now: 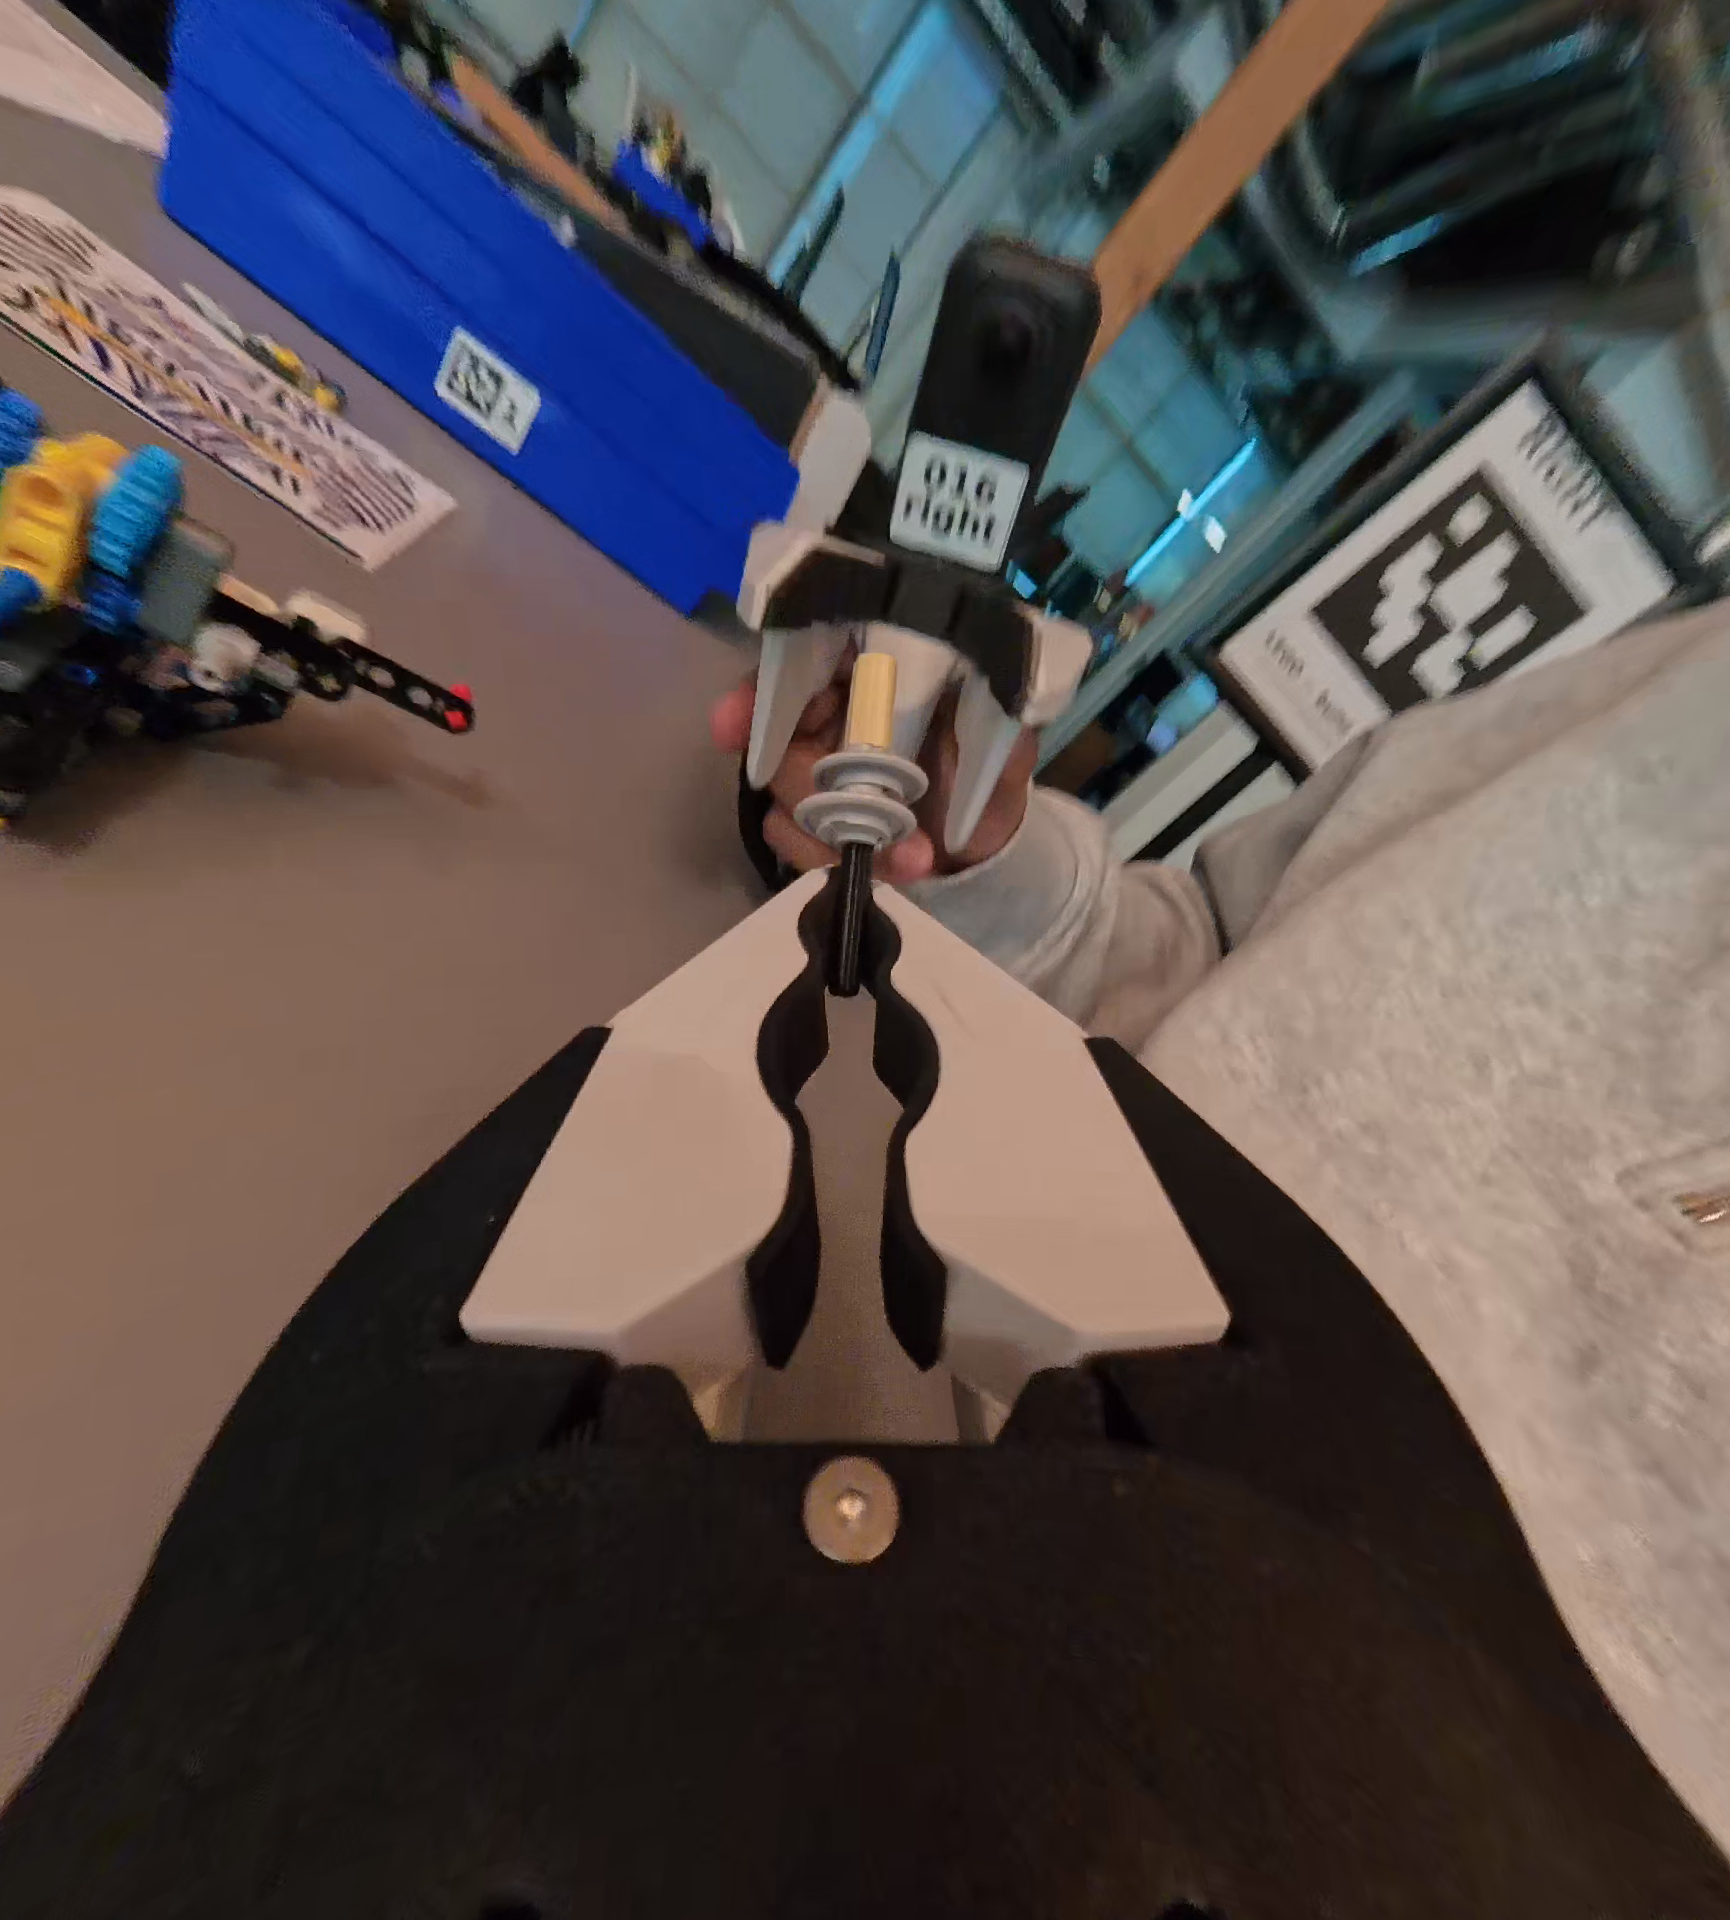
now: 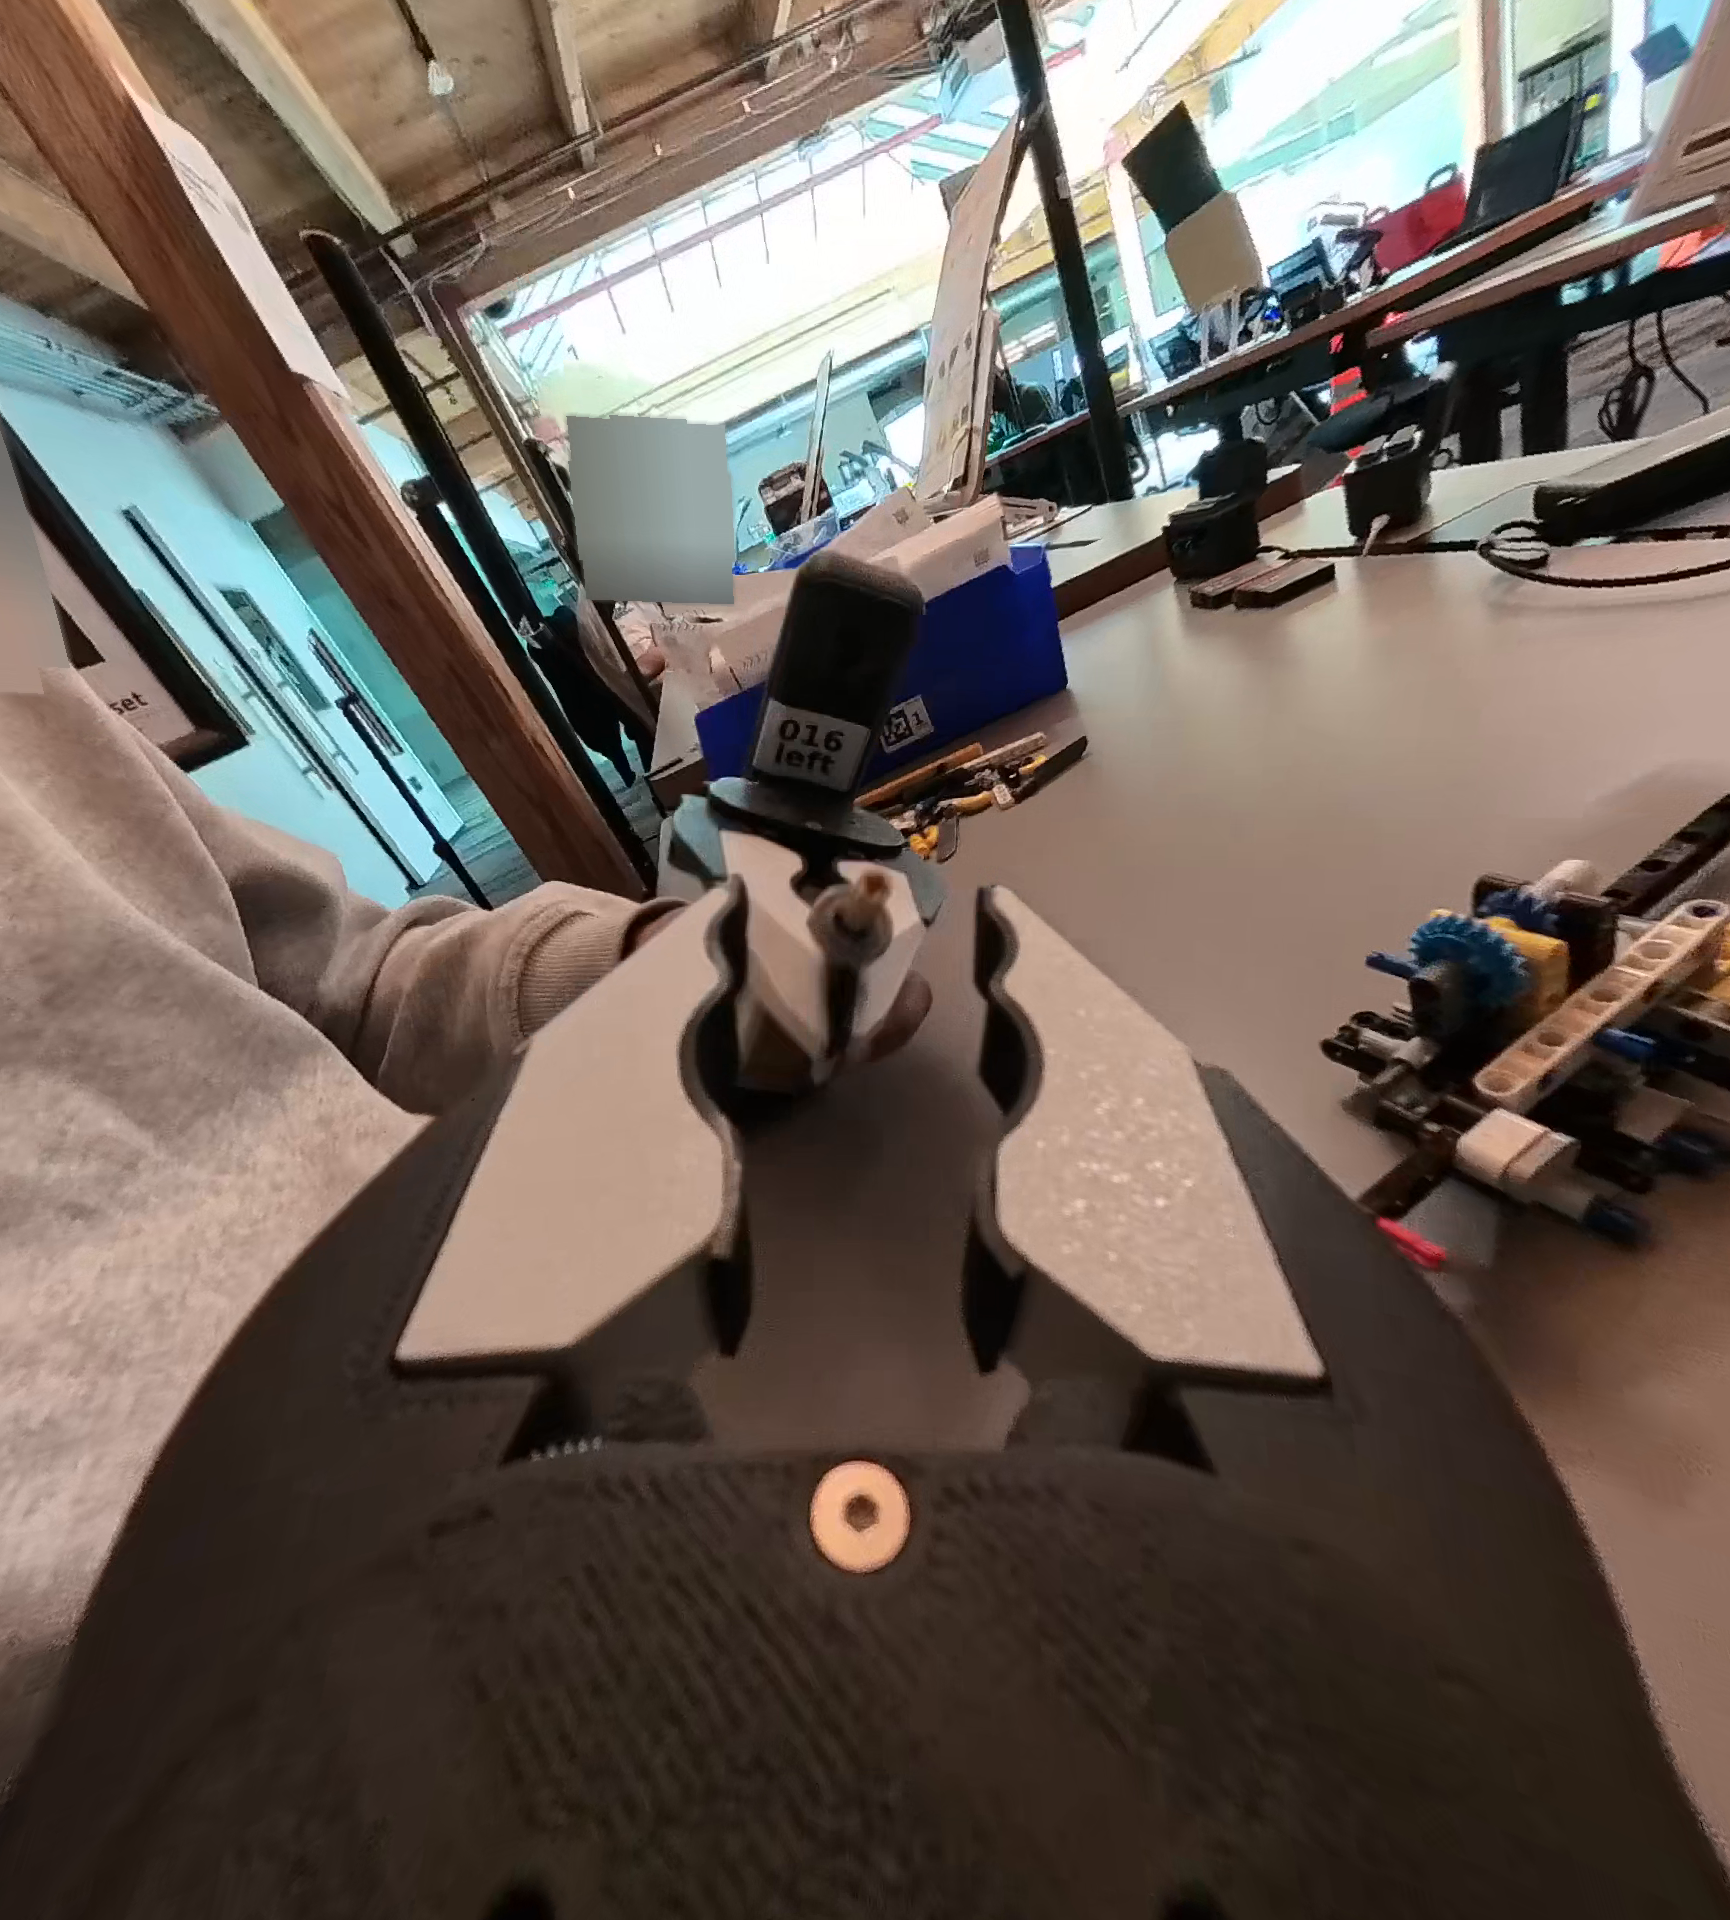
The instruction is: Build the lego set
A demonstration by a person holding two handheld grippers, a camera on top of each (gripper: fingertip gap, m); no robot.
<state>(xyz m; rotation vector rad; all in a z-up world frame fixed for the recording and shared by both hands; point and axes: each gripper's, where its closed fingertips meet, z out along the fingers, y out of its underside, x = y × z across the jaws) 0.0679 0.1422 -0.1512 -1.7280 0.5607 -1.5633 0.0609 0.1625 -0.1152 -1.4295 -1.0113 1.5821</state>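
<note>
Black axle (image 1: 848, 930) threaded with grey ridged bushes (image 1: 856, 795) and a tan sleeve (image 1: 871, 701), pinched at its lower end between the pressed-together tips of the left gripper (image 1: 845, 935), held up above the grey table (image 1: 321, 987). Right gripper (image 2: 856, 977) spread wide around the axle's far end, not touching. Part-built lego model (image 2: 1567, 1049), blue gears, yellow and black beams, resting further along the table.

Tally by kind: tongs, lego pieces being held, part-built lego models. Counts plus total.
Tongs: 2, left tongs shut on a piece, right tongs open
Held lego piece: 1, axle stack, a black axle with grey discs and a tan sleeve
Part-built lego model: 1, lego model
Total: 4
</note>
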